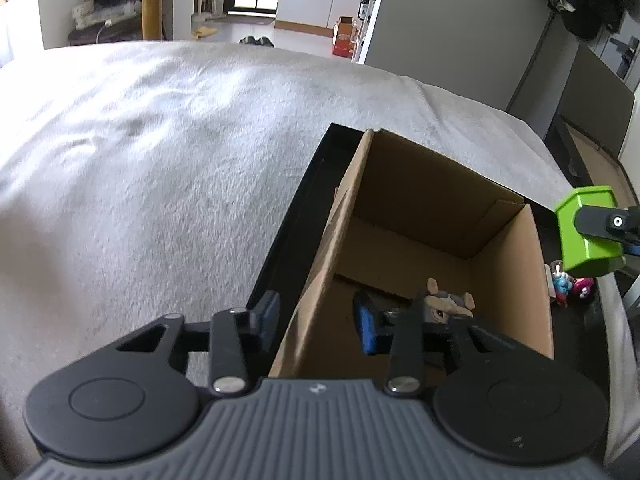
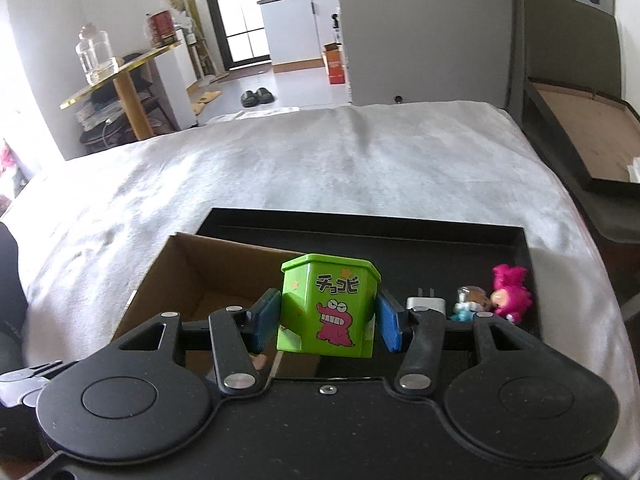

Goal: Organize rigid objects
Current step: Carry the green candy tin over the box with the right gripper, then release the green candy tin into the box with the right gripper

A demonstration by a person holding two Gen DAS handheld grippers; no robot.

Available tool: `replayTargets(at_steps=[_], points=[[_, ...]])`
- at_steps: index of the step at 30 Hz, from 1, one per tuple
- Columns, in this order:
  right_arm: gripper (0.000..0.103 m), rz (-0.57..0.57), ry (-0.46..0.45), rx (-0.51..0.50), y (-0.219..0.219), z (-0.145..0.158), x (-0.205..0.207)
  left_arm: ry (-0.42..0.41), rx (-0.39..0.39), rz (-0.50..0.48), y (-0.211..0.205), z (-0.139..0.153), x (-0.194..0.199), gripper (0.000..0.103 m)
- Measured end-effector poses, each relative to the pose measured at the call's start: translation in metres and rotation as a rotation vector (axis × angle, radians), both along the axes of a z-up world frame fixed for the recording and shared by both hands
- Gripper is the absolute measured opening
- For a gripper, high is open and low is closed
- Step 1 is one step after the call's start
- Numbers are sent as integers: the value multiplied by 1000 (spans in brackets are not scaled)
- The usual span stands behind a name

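Nearest the lens, the left hand-held gripper (image 1: 318,320) is spread wide, grasping nothing, and straddles the left wall of a cardboard box (image 1: 508,280): one blue pad (image 1: 270,312) sits outside that wall, the other inside. On the box floor, just beyond the inner pad, lies a small grey-brown toy figure (image 1: 446,302). This box stands in a shallow black tray (image 2: 360,232), which rests on a bed covered with a pale grey blanket (image 1: 160,160).

Moving right, the right hand-held gripper (image 2: 327,320) is clenched on a green container (image 2: 330,308), both blue pads pressed against its sides. It is upright, slightly tilted, printed with a pink cartoon crocodile, and is held above the tray at the box's right edge; the left wrist view shows it raised just past the box's right wall.

Further right, along the tray's near right side, sit a white plug adapter (image 2: 426,302), then a small blue-and-white figure (image 2: 468,304), then a bright pink figure (image 2: 512,292), close together in a row.
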State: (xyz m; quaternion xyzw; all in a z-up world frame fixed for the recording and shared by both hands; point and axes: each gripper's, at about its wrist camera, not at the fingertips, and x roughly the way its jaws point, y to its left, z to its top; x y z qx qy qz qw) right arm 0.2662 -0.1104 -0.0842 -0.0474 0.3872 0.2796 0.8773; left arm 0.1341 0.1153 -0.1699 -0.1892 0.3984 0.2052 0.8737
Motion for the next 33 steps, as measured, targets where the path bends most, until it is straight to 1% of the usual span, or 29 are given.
replayTargets(at_steps=[2, 7, 10, 12, 14, 17, 23, 28, 33], points=[[51, 13, -2, -1, 6, 1, -3, -5, -9, 1, 1, 0, -2, 34], [51, 53, 2, -11, 25, 0, -9, 2, 5, -6, -1, 0, -4, 32], [51, 58, 29, -1, 33, -2, -10, 8, -2, -7, 1, -1, -5, 25], [51, 67, 42, -4, 38, -5, -12, 5, -7, -3, 2, -1, -6, 17], [51, 79, 54, -18, 43, -8, -14, 0, -18, 4, 4, -1, -8, 15], [51, 107, 52, -45, 51, -12, -20, -4, -17, 1, 4, -1, -8, 15], [51, 131, 81, -72, 62, -23, -28, -9, -27, 2, 5, -1, -9, 15], [51, 125, 97, -93, 63, -31, -28, -10, -28, 3, 6, -1, -10, 15], [52, 111, 94, -112, 61, -34, -28, -11, -31, 2, 7, -1, -9, 15]])
